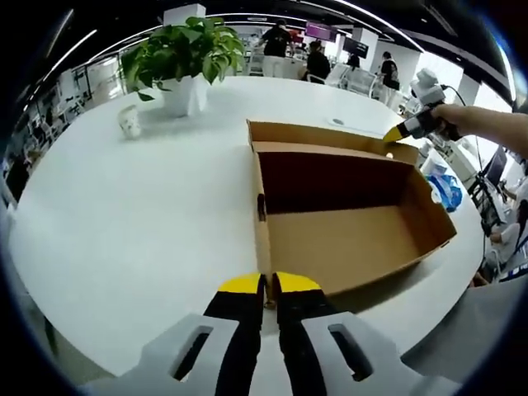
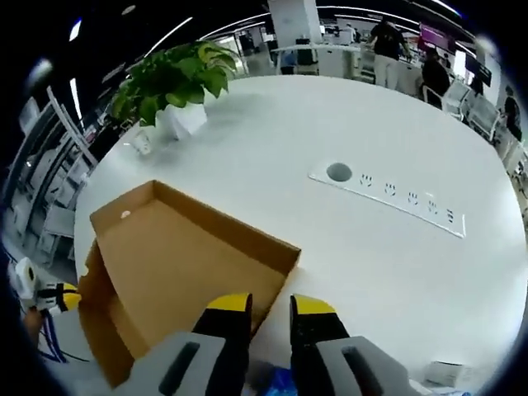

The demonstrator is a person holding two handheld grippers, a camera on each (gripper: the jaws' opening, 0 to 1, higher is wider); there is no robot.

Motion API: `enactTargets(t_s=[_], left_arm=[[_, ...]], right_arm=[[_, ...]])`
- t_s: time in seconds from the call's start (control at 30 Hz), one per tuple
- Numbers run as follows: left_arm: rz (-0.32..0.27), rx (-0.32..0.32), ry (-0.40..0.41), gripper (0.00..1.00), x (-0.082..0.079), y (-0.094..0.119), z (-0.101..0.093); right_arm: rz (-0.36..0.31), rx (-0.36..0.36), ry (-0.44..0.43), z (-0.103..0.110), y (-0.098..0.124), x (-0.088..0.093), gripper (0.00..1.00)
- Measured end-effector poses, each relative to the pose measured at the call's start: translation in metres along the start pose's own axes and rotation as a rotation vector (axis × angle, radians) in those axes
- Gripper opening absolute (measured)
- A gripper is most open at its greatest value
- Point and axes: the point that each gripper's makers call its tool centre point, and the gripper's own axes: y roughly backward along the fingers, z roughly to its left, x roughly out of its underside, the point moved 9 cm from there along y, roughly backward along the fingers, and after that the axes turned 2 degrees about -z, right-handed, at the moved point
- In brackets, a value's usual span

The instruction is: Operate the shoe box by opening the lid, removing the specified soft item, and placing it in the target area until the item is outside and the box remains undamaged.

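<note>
An open brown cardboard shoe box (image 1: 346, 239) lies on the round white table (image 1: 124, 214), and its inside looks bare. My left gripper (image 1: 268, 285) is at the box's near left corner, its yellow-tipped jaws pinched on the end of the side wall. My right gripper (image 1: 396, 132), held by a hand, touches the far right corner of the box. In the right gripper view its jaws (image 2: 270, 307) stand a little apart, just short of the box corner (image 2: 293, 247), with nothing between them. A blue soft item (image 1: 445, 191) lies beside the box, also visible as the blue item (image 2: 276, 381) below the jaws.
A potted plant (image 1: 186, 58) and a small white cup (image 1: 129, 121) stand at the far side of the table. A socket strip (image 2: 388, 194) is set into the tabletop. People stand at desks in the background. The table edge runs close to the box's right side.
</note>
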Motion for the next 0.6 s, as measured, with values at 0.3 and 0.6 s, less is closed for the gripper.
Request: enactTargets(t_s=[0.3,0.6], left_arm=[[0.006,0.008,-0.009,0.02,-0.001,-0.004,0.006],[0.003,0.008,0.002,0.02,-0.001,-0.006,0.008]], right_arm=[[0.01,0.008,-0.068,-0.002,-0.015,-0.003,0.09],[0.013,0.062,-0.058,0.0,-0.008,-0.002,0.01]])
